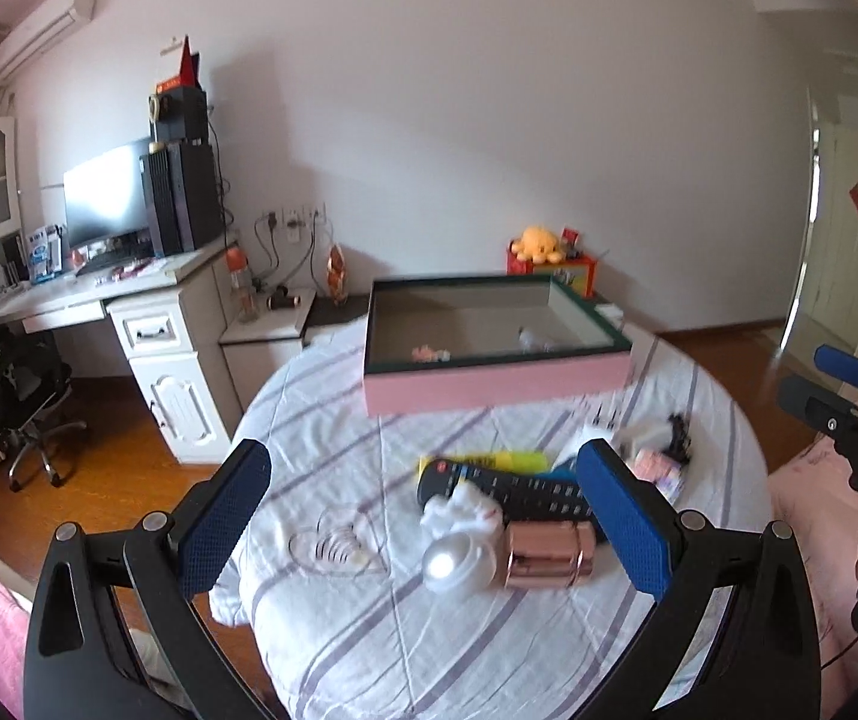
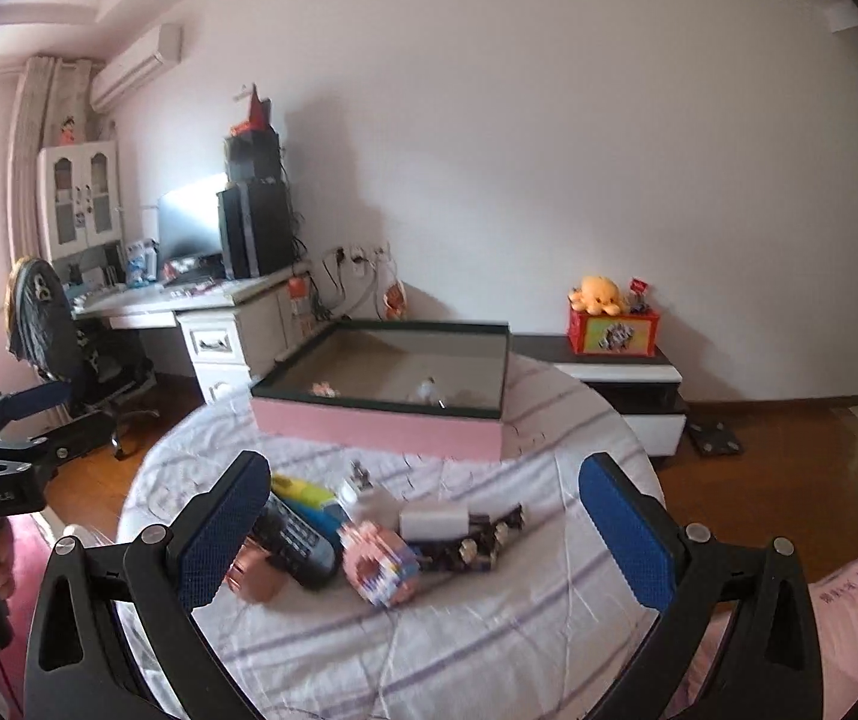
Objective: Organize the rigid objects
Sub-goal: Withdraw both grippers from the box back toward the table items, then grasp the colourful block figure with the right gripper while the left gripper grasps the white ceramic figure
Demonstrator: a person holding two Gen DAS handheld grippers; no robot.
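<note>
While both hand-held grippers hang over the round bed [image 1: 489,648] with nothing in them, the small things sit in a tight heap in front of the pink box [image 1: 498,387], and that heap is where trouble could start. The remote [image 1: 507,489] lies under a white toy [image 1: 465,513] and touches a shiny pink tin [image 1: 549,558], with a silver ball [image 1: 453,564] right beside them. I think a grab at one could bump the others, and the ball could roll across the soft sheet and off the bed. The tin looks smooth, so it might slip out of the pads. A yellow thing [image 1: 489,461] sits behind the remote, nearer the box. The left hand-held gripper [image 1: 423,531] has its jaws wide apart, and the toy, ball and tin lie on the bed below the gap between them, a little toward the box. The right hand-held gripper [image 2: 423,531] also has its jaws spread as wide as they go. A block toy [image 2: 378,564], a white roll [image 2: 435,522] and a dark strip [image 2: 477,540] lie below its gap, on the near side of the box. Two tiny things already sit inside the box. Neither hand-held gripper touches anything yet.
</note>
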